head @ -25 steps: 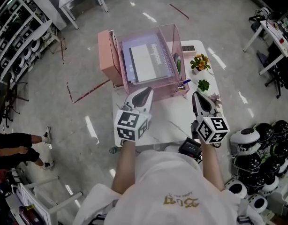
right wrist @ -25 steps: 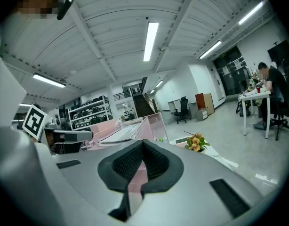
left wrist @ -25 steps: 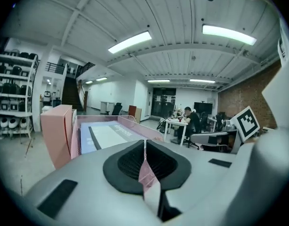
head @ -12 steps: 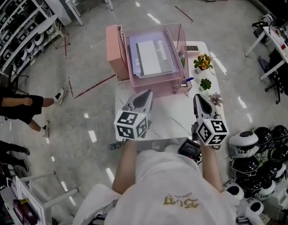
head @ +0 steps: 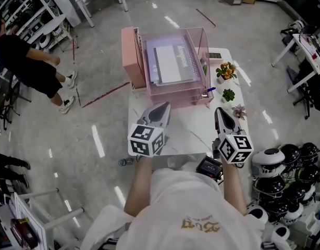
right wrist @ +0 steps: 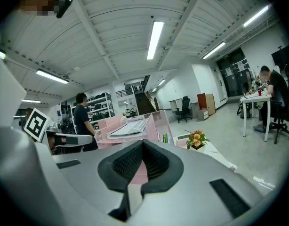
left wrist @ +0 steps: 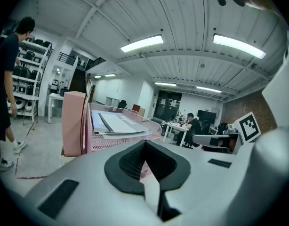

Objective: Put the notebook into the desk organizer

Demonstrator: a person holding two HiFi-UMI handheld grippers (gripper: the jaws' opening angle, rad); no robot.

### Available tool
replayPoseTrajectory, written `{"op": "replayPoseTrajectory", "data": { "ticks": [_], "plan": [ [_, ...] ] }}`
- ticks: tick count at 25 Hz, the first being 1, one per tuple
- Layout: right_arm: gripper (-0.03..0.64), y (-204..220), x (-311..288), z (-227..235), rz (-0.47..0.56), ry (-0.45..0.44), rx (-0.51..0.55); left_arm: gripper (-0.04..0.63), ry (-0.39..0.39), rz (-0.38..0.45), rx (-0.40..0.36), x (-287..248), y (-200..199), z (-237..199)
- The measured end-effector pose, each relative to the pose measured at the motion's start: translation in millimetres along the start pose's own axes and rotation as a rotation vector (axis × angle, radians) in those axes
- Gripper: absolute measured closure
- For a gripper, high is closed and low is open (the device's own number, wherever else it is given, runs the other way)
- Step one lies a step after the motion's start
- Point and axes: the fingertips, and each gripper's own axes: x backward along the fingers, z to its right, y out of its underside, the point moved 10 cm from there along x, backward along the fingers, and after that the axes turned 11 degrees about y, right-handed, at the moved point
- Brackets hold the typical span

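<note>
bystander (head: 25, 61) entered left | left gripper (head: 163, 107), right gripper (head: 219, 110) closed, empty | bare table (head: 191, 135) before desk organizer (head: 174, 99)

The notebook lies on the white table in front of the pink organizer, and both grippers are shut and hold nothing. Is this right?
Not quite. The head view shows the notebook lying in the top tray of the pink organizer, not on the white table. The rest holds: the left gripper and the right gripper are shut and hold nothing.
</note>
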Motion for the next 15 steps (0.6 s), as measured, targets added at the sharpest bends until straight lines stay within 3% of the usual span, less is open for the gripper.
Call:
{"op": "replayPoseTrajectory", "data": {
  "ticks": [15],
  "plan": [
    [0.607, 4.6, -3.6, 3.0, -0.01, -0.001, -0.006, 0.581, -0.002, -0.012, 0.018, -3.4, 7.7, -6.9]
  ]
}}
